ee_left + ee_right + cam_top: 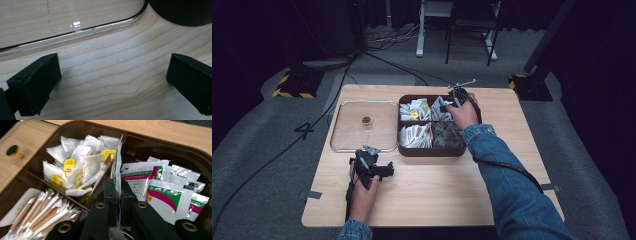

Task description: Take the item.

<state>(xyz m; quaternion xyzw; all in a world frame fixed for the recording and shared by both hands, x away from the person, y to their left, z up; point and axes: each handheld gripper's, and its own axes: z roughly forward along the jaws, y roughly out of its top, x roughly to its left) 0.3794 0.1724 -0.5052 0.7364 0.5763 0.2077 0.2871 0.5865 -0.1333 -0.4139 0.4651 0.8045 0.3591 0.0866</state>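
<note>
A dark brown box [432, 151] with four compartments stands at the table's middle. It holds tea bags [75, 167], paper-wrapped sticks [37, 212], green-and-pink printed sachets [162, 195] and dark packets [447, 135]. My right gripper [118, 192] is over the far right compartment, shut on a thin white sachet [117, 167] that stands on edge above the pile. Beside it, the same hand [464, 114] shows over the box. My left gripper [384, 171] rests low over bare wood in front of the clear lid; its jaws [115, 67] are wide apart with nothing between them.
A clear flat lid [347, 135] with a metal rim [75, 31] and a small gold knob [366, 120] lies left of the box. The box's corner [182, 12] sits just beyond my left gripper. Bare wood [437, 195] spreads along the near side.
</note>
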